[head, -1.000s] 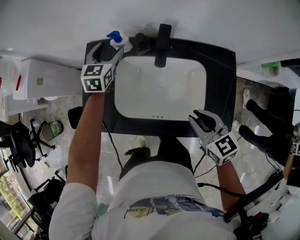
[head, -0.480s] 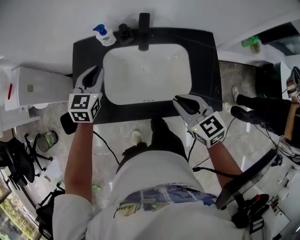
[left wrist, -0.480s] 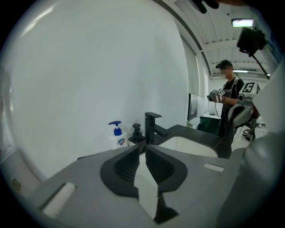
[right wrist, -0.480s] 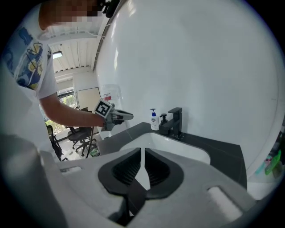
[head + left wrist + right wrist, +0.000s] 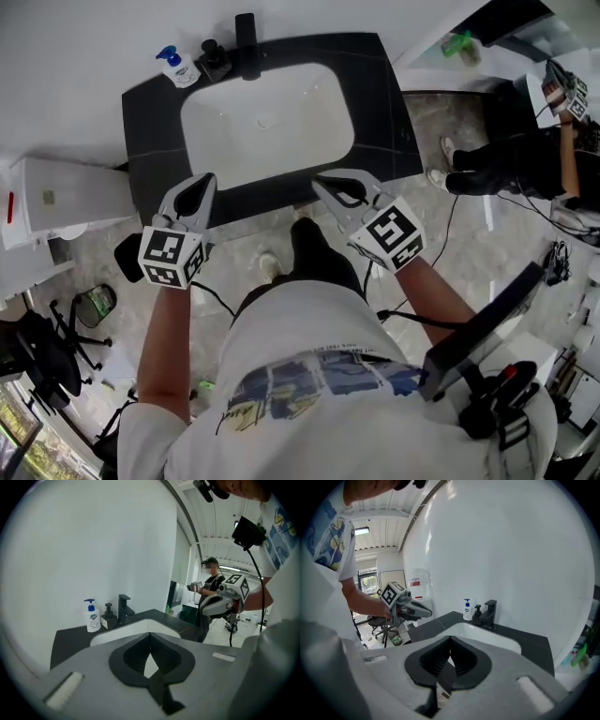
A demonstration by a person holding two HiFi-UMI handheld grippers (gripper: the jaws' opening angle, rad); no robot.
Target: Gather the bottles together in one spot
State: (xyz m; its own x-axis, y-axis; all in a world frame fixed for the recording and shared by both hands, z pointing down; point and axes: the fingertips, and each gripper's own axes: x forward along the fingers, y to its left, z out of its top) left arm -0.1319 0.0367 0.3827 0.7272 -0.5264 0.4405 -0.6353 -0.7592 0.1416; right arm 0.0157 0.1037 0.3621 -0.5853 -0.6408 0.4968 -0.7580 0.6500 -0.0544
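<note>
Near boxy black faucet (image 5: 247,42), white pump bottle (image 5: 178,67)

Too small to read, upper left of head view: print on the soap pump bottle (image 5: 177,67). Half lost at right gripper view's right rim: green bottle (image 5: 581,656). Cropped by left edge: office chair (image 5: 37,361).

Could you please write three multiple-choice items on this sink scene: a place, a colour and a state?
1. Where is the pump bottle? A in the sink; B at the counter's back left corner; C on the floor.
2. Its pump is: A red; B blue; C green.
3. The left gripper is: A shut, empty; B wide apart; C on the bottle.
B: it stands left of the faucet. B: blue top. A: its jaws have just closed, tips meeting on nothing.
</note>
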